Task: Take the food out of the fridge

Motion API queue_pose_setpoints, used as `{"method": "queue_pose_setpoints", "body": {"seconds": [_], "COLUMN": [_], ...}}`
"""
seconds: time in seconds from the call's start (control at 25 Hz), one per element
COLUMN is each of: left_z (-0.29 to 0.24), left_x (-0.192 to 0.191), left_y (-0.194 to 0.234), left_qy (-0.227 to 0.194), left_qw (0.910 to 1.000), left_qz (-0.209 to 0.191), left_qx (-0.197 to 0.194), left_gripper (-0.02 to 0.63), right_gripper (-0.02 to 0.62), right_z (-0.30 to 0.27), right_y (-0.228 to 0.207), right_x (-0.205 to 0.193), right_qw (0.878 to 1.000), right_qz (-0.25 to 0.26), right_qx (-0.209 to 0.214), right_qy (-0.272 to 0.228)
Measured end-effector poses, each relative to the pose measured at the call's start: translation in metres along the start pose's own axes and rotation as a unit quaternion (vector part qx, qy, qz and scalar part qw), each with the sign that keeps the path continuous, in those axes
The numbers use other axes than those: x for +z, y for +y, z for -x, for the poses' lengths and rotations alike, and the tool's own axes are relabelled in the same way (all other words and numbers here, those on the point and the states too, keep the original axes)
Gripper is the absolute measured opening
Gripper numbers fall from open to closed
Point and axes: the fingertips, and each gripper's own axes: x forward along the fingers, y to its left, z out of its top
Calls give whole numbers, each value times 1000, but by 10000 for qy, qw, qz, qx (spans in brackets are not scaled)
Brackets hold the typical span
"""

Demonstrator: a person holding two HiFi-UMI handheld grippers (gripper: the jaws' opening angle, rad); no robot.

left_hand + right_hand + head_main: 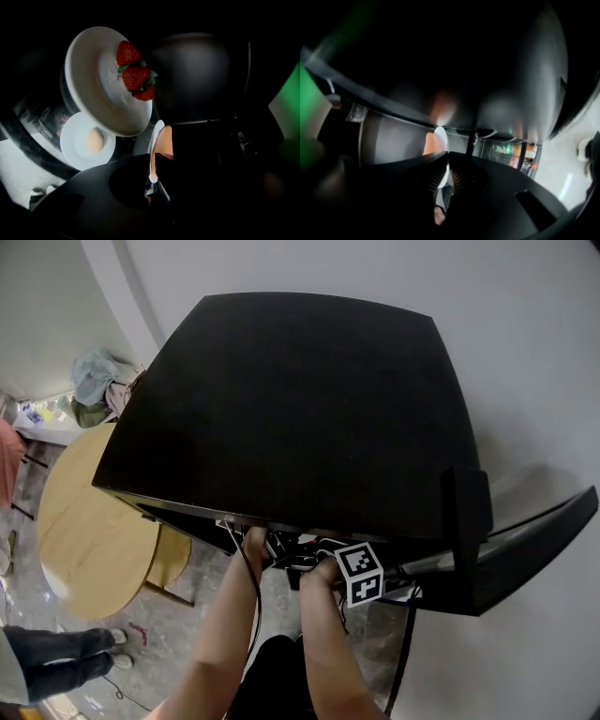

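From the head view I look down on the black fridge [281, 409], its door [525, 549] swung open at the right. Both forearms reach under its front edge, and only the right gripper's marker cube [361, 573] shows there. Inside, my left gripper [152, 180] is shut on the rim of a white plate [157, 136] seen edge-on, with orange food [166, 140] on it. My right gripper [443, 180] is shut on a white plate rim [442, 136] beside an orange piece [430, 143]. I cannot tell whether both hold the same plate.
A tilted-looking white plate [89, 70] with strawberries [136, 77] on cream fills the upper left of the left gripper view. A smaller white plate [75, 145] with a pale round item is below it. Outside are a round wooden table [84, 521] and a person's legs [56, 657].
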Motion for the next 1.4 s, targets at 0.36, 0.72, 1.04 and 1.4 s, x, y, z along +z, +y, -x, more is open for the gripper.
{"method": "queue_pose_setpoints", "body": {"seconds": [0.36, 0.72, 1.04, 1.4], "left_z": [3, -1, -13, -14], "left_x": [-12, -17, -8, -12], "left_y": [11, 3, 18, 13], "left_qy": [142, 87, 47, 66], "left_qw": [9986, 9976, 9970, 9973], "left_qz": [511, 603, 721, 556], "left_qx": [80, -324, -291, -482], "left_gripper": [43, 44, 43, 26], "right_gripper": [19, 20, 20, 20], "right_z": [23, 62, 79, 63], "right_y": [-8, -21, -25, -27], "right_x": [-9, -24, -30, -26], "right_qw": [9983, 9920, 9790, 9792], "right_qz": [-138, 69, 200, 811], "right_qx": [470, 821, 1117, 1283], "right_qy": [305, 954, 1693, 1346]}}
